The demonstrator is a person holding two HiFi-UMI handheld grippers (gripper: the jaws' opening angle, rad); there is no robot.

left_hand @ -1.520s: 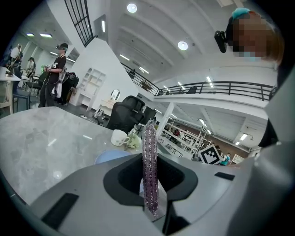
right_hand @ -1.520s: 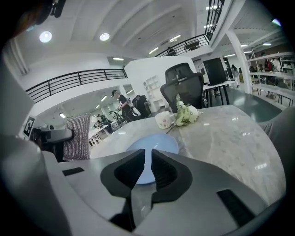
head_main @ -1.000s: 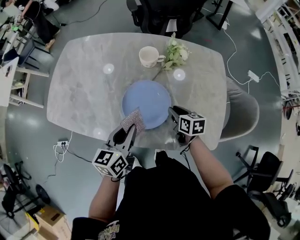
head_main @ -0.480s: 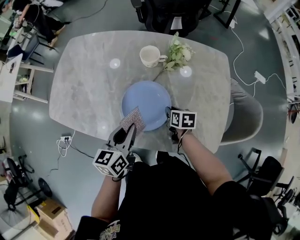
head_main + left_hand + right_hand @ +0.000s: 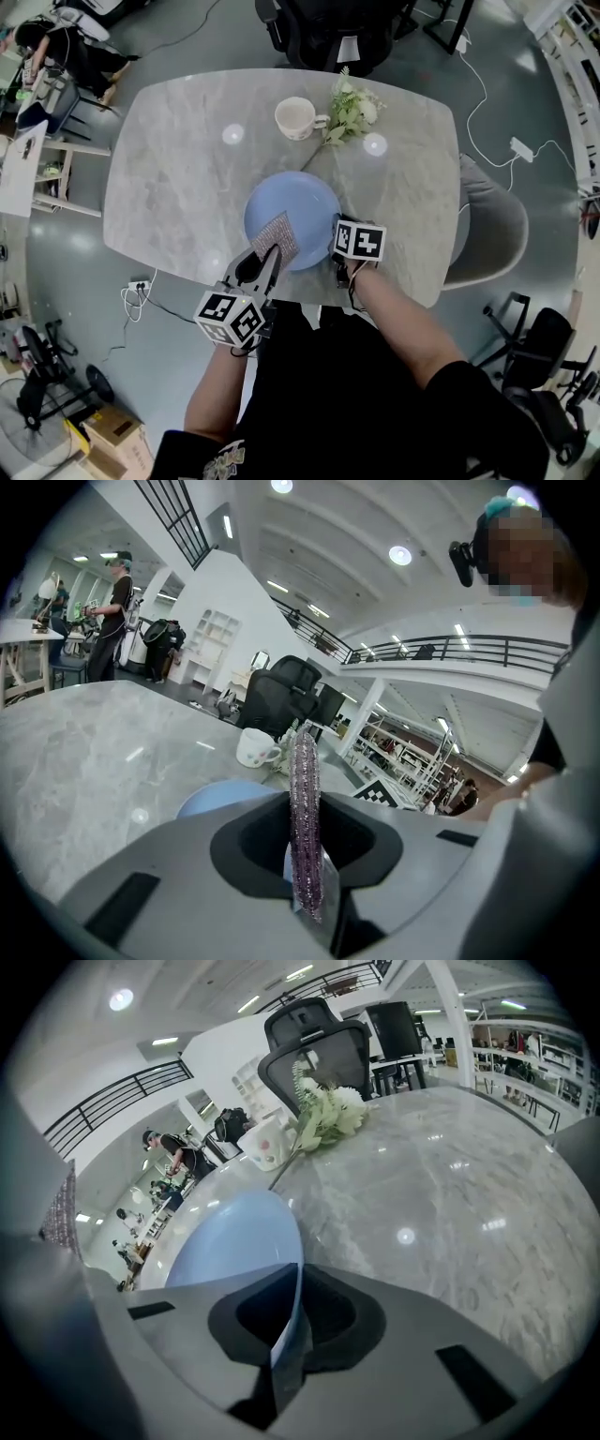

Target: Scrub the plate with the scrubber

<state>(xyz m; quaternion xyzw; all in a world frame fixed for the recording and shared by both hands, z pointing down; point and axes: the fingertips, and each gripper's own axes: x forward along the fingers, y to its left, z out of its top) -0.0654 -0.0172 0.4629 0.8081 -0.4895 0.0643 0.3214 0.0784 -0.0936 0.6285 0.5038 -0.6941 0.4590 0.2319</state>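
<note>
A round blue plate [image 5: 292, 208] lies on the grey marble table [image 5: 178, 178], near its front edge. My left gripper [image 5: 265, 253] is shut on a sparkly silver-purple scrubber [image 5: 275, 232], which hangs over the plate's near-left part. In the left gripper view the scrubber [image 5: 305, 817] stands edge-on between the jaws, with the plate [image 5: 220, 797] just beyond. My right gripper [image 5: 338, 247] is at the plate's near-right edge. Its jaws have just been closing, and the plate's rim [image 5: 281, 1330] is now pinched between them.
A cream mug [image 5: 296, 117] and a spray of white flowers [image 5: 352, 108] stand behind the plate. A grey chair [image 5: 487, 225] is at the table's right side and a black office chair [image 5: 319, 28] at its far side. Cables run over the floor.
The right gripper has come down onto the plate's near-right rim and closed on it. The left gripper has carried the scrubber forward over the plate's near edge.
</note>
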